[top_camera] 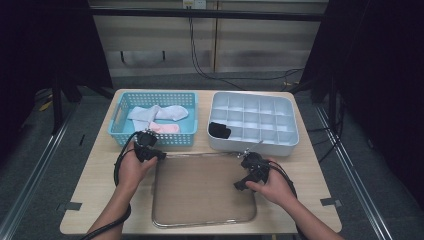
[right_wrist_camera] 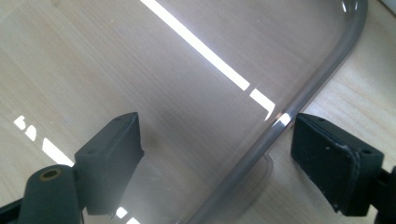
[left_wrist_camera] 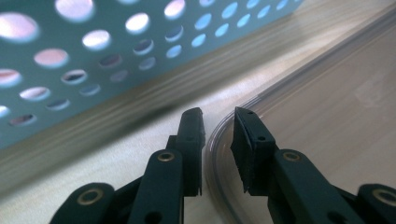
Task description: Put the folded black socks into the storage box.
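Note:
A clear plastic tray [top_camera: 200,195] lies on the wooden table in front of the person. My left gripper [top_camera: 156,154] is at the tray's far left corner, right by the blue basket [top_camera: 116,125]. In the left gripper view its jaws [left_wrist_camera: 218,135] stand narrow, a small gap left, and the tray's curved rim [left_wrist_camera: 212,154] runs between them. My right gripper [top_camera: 248,162] is at the tray's far right corner. In the right gripper view it [right_wrist_camera: 215,154] is wide open and straddles the rim [right_wrist_camera: 303,93], its pads clear of it.
The basket holds pale socks [top_camera: 157,112] and a pink one [top_camera: 165,128]. A white compartment box [top_camera: 295,135] at the back right has a black sock [top_camera: 219,130] in a near-left cell. Both containers stand close behind the tray.

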The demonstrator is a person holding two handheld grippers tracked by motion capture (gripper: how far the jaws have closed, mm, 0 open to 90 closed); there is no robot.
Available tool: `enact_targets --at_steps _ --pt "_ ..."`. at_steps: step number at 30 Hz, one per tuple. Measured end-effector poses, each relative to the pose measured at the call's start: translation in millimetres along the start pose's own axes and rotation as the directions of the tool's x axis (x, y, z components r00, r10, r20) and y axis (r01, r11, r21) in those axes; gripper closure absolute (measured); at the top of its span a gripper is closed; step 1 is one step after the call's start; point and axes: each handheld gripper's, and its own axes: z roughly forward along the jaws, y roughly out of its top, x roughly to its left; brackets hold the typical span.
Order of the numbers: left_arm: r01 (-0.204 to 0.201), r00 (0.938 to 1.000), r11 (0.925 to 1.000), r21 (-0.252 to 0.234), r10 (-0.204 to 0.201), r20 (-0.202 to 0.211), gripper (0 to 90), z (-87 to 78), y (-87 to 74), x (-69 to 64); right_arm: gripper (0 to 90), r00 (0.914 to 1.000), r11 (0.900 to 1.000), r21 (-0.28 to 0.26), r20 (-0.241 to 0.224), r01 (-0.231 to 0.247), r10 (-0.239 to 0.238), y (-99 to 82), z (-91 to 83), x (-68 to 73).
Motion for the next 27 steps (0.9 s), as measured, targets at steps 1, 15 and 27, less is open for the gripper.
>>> enact_targets --at_steps 1,15,27 --pt "0.0 1.0 1.0 -0.003 0.0 -0.003 72.9 0.4 0.5 -0.1 15.5 1.0 1.0 0.002 0.0 -0.007 0.007 0.2 0.1 1.1" --pt "0.027 0.9996 0.9996 -0.011 -0.027 -0.005 60.3 -1.9 -2.4 5.6 17.6 0.9997 0.9997 -0.01 -0.015 0.021 -0.021 -0.9 0.0 3.6" --pt "0.003 0.9962 0.9996 0.028 -0.006 0.086 48.3 -38.0 -25.2 7.5 22.0 0.9991 0.9995 -0.001 -0.028 0.032 -0.032 -14.6 -11.3 -8.2"
